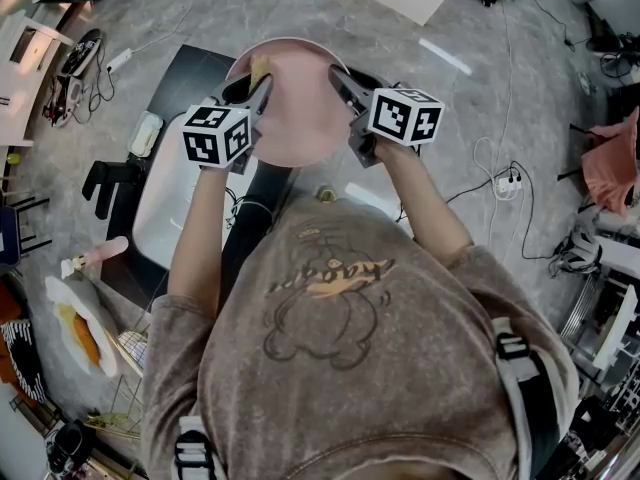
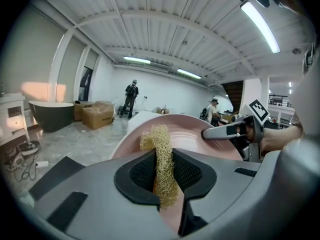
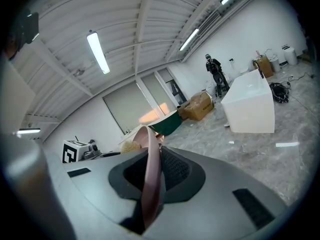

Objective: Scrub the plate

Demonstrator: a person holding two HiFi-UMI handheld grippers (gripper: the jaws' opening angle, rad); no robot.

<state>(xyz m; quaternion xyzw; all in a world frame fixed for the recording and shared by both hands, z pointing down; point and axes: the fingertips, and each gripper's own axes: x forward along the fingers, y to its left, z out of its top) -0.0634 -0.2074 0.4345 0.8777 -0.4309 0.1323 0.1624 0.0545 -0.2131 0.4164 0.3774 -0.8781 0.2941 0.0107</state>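
Observation:
A pink plate [image 1: 295, 103] is held up in front of the person, above the sink area. My right gripper [image 1: 340, 80] is shut on the plate's right rim; in the right gripper view the plate [image 3: 150, 176] shows edge-on between the jaws. My left gripper [image 1: 262, 83] is shut on a yellow mesh scrubber [image 2: 162, 166], whose tip [image 1: 259, 66] rests against the plate's upper left. In the left gripper view the plate [image 2: 195, 134] lies just behind the scrubber, and the right gripper [image 2: 225, 131] clamps its far rim.
A white sink basin [image 1: 165, 208] set in a dark counter [image 1: 190, 73] lies below the plate on the left. Cables [image 1: 505, 183] trail over the grey floor on the right. A dish rack [image 1: 125, 388] with cloths stands at lower left.

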